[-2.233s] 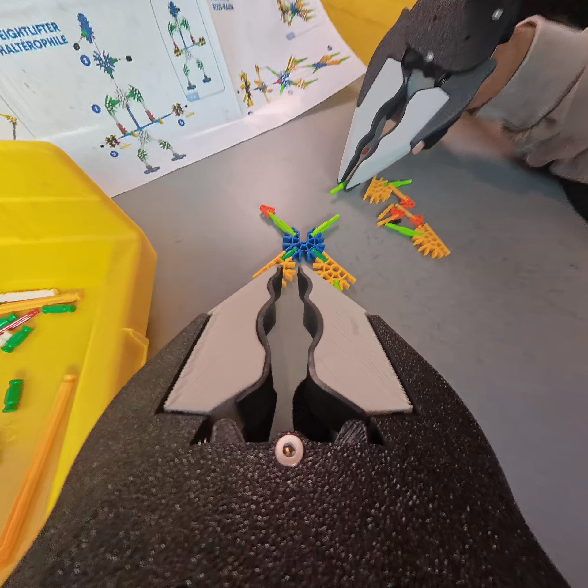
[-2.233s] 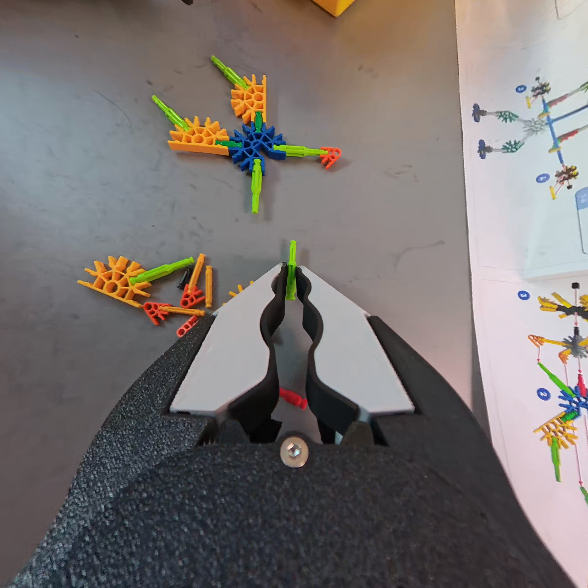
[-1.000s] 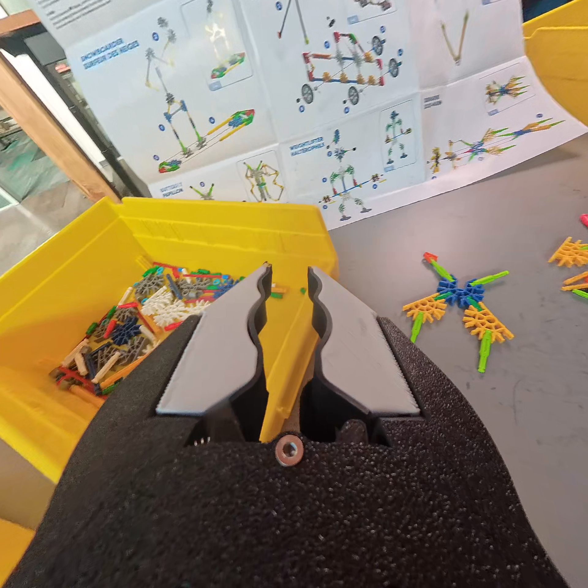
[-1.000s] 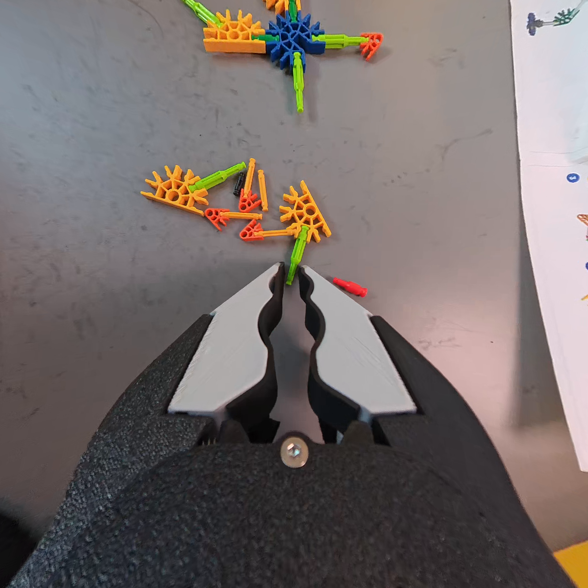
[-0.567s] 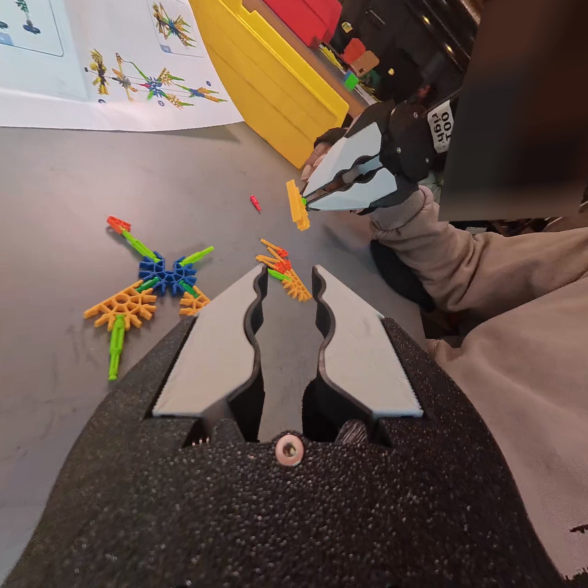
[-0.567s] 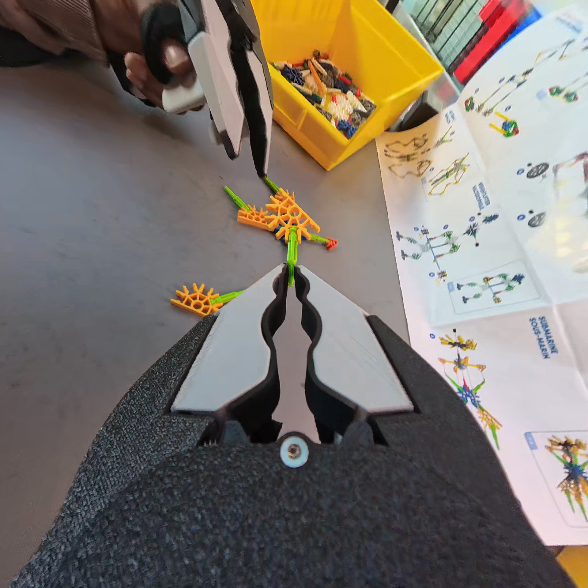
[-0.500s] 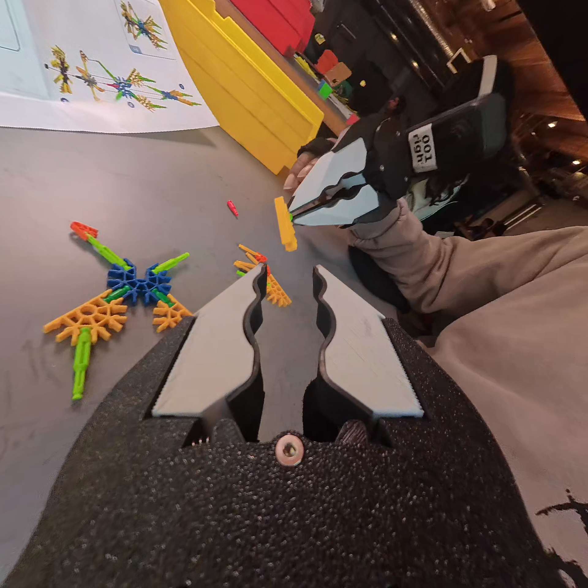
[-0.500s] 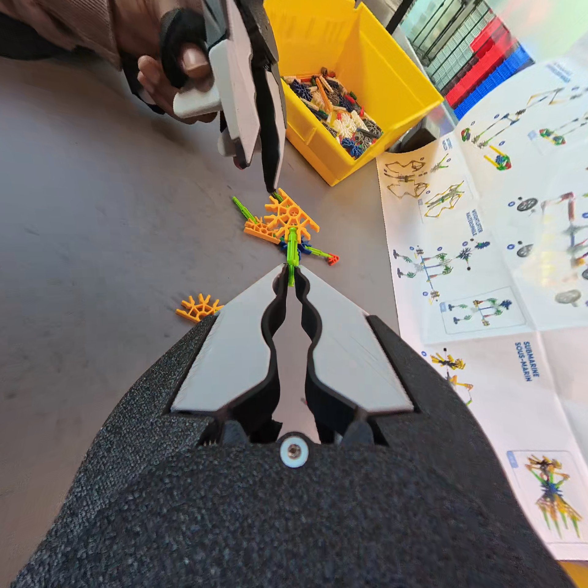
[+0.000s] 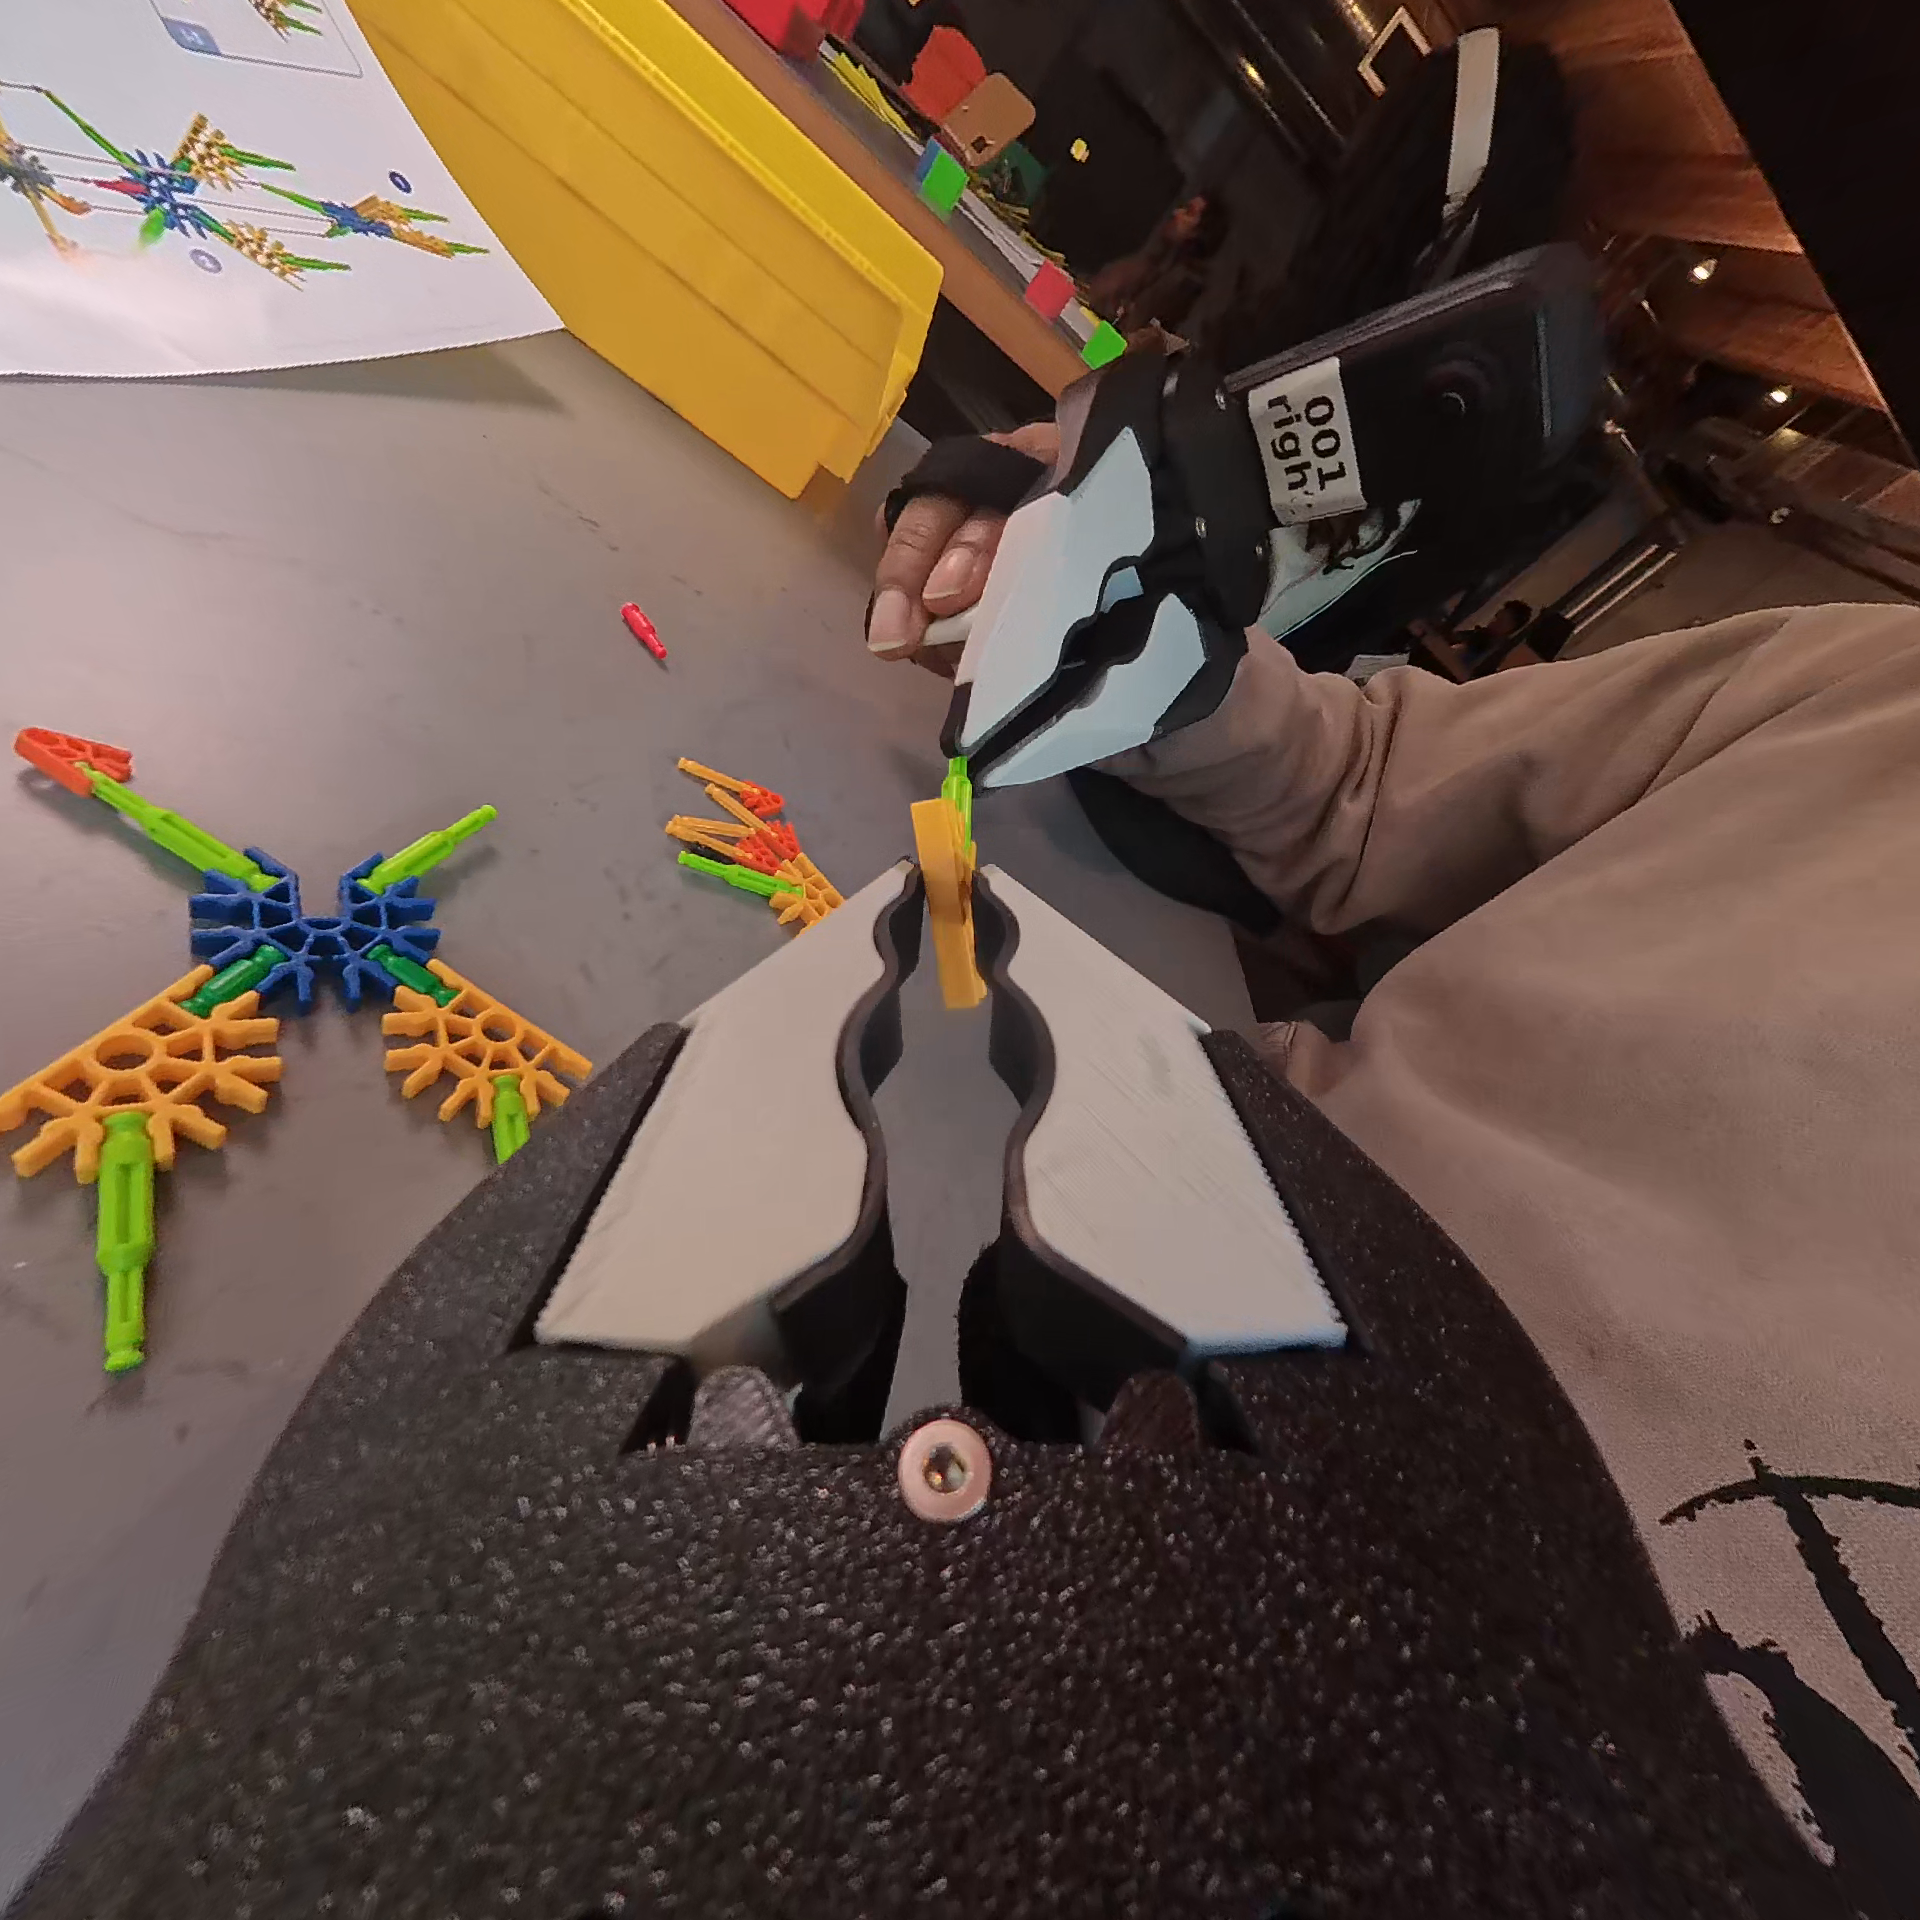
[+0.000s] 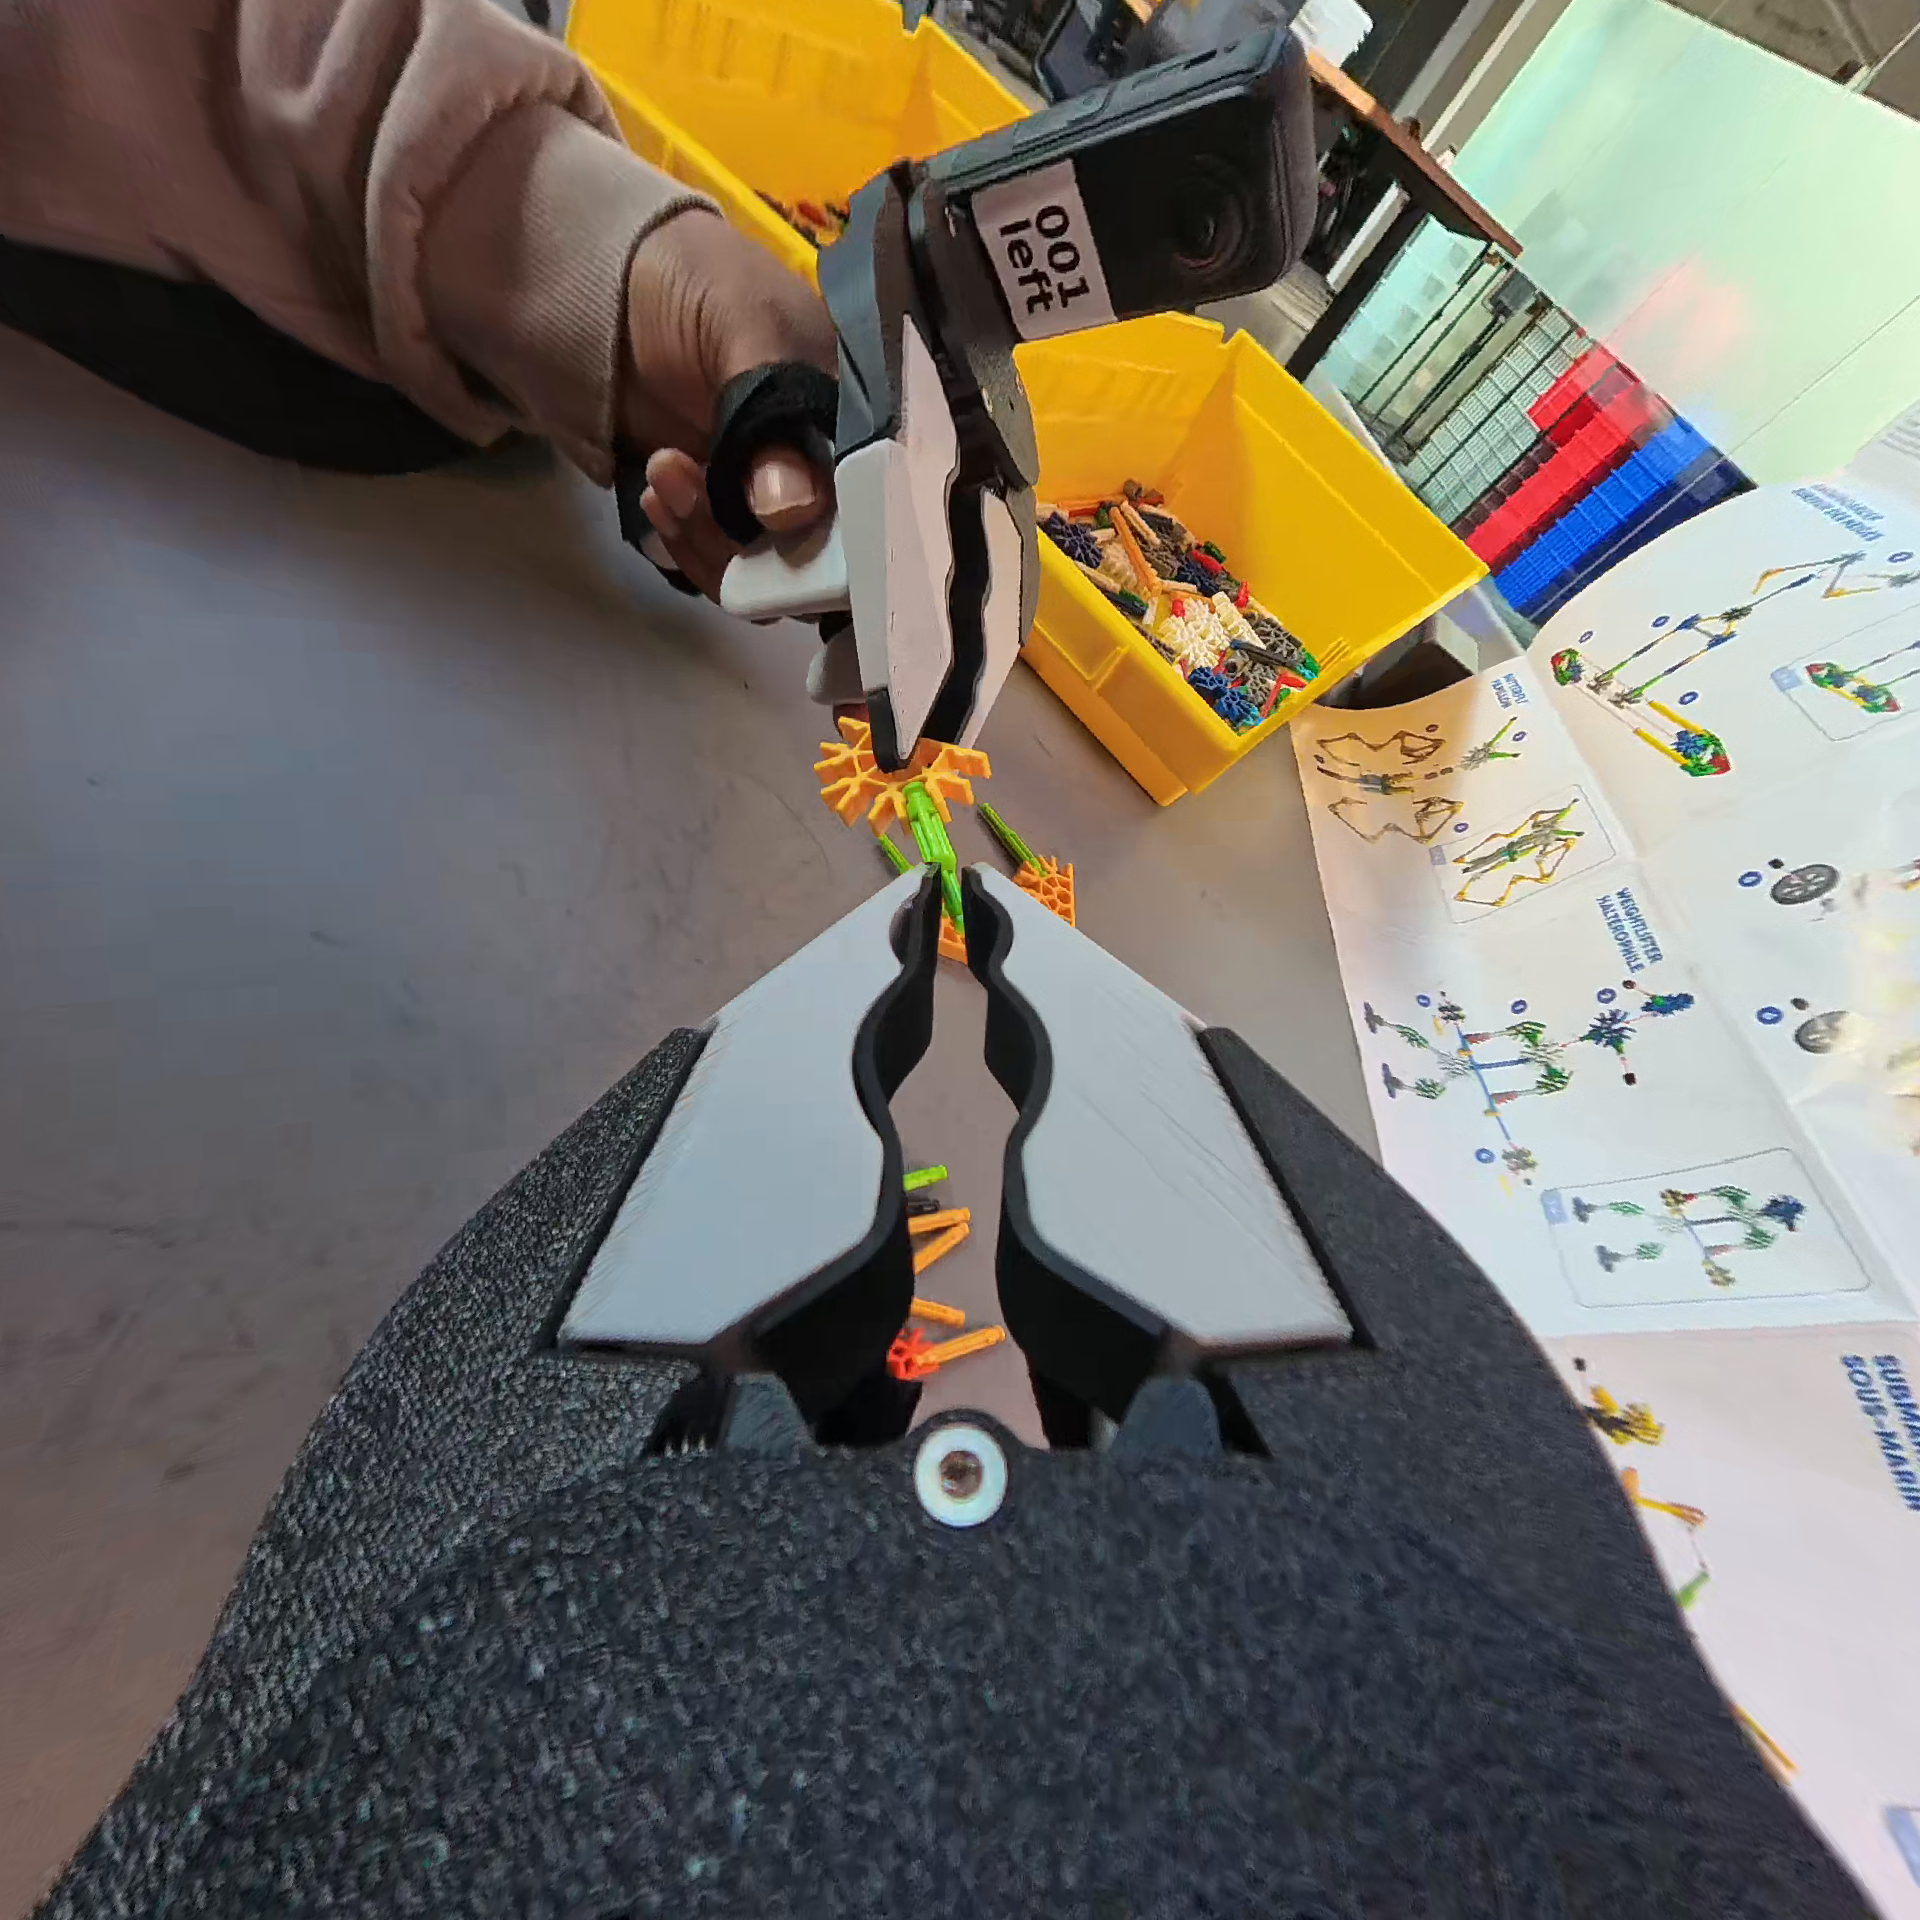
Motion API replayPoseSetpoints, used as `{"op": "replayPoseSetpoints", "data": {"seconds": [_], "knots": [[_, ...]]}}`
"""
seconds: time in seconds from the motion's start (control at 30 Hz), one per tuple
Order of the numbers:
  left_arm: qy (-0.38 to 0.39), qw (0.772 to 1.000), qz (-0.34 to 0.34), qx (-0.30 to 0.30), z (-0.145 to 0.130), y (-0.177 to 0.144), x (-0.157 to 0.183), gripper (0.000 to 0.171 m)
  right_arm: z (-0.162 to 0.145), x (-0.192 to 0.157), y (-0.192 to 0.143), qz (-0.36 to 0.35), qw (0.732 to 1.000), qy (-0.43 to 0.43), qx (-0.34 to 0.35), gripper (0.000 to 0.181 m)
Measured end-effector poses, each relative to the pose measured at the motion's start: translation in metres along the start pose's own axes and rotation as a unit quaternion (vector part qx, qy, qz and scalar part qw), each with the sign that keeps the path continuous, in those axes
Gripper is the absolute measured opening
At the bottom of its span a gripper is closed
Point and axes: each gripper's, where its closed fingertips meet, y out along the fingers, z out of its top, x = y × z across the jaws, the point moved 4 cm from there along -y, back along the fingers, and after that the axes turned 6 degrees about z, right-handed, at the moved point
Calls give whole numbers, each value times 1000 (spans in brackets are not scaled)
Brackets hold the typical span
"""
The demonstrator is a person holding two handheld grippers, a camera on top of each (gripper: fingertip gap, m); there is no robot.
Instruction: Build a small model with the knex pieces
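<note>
Showing the left wrist view: the left gripper point(image 9: 945, 883) is clenching an orange fan-shaped connector point(image 9: 951, 925) edge-on between its tips, above a grey tabletop point(image 9: 416, 582). The right gripper point(image 9: 961, 750) is pinching a green rod point(image 9: 956, 795) plugged into that connector. A blue-hubbed assembly point(image 9: 312, 925) is lying at left, loose orange pieces point(image 9: 753, 842) and a red rod point(image 9: 644, 631) farther off, a yellow bin point(image 9: 665, 229) and instruction sheet point(image 9: 208, 208) behind.

Showing the right wrist view: the same grips are appearing from the opposite side; a second yellow bin point(image 10: 1340, 520) is holding mixed pieces, with stacked red and blue crates point(image 10: 1600, 468) lining the room beyond.
</note>
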Motion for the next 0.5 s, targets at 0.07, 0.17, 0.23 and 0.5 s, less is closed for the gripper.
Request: {"op": "replayPoseSetpoints", "data": {"seconds": [0.07,0.17,0.23,0.5], "knots": [[3,1000,-14,-4,-1,1,4,8,3,0,-1,9,999,24,22,2],[40,999,-10,-4,-1,2,7,6,8,0,-2,19,997,58,52,1],[71,997,0,2,1,2,11,6,9,0,-3,43,991,104,75,2],[99,995,0,-2,-1,7,17,6,3,-7,4,95,979,164,80,4]]}}
